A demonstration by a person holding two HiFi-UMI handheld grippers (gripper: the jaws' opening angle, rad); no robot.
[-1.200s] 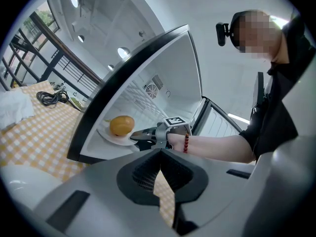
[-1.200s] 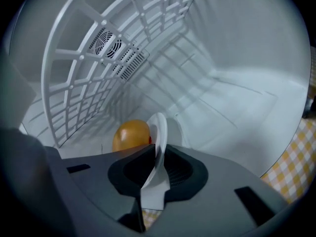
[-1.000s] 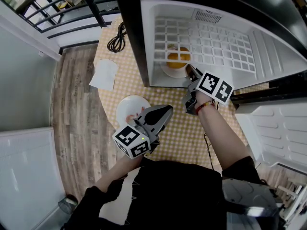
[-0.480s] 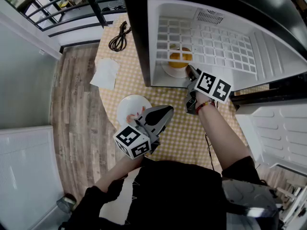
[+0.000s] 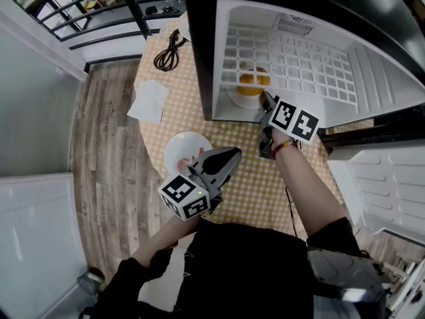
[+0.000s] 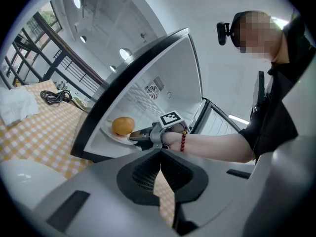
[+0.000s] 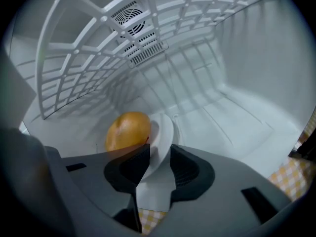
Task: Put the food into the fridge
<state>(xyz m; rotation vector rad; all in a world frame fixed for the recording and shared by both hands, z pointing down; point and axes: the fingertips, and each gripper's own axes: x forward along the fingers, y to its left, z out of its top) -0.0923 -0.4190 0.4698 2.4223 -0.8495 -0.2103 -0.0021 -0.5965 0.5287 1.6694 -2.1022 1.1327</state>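
Right tool [image 7: 157, 158] just opening, plate [image 7: 165, 127] rim loose between jaws, left tool [image 6: 159, 154] clenched

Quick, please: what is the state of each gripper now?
Left gripper: closed, empty.
Right gripper: open, jaws just opening; plate rim between them, not pressed.

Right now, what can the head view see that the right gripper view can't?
Only the head view: the left gripper, a second plate on the table, a black cable, a white cloth and the wooden floor.
Only the right gripper view: the right gripper up close. Its jaws are apart and have just been opening, with the rim of the plate between them, not squeezed.
Both: the fridge, its wire shelf, and the orange food on the plate.
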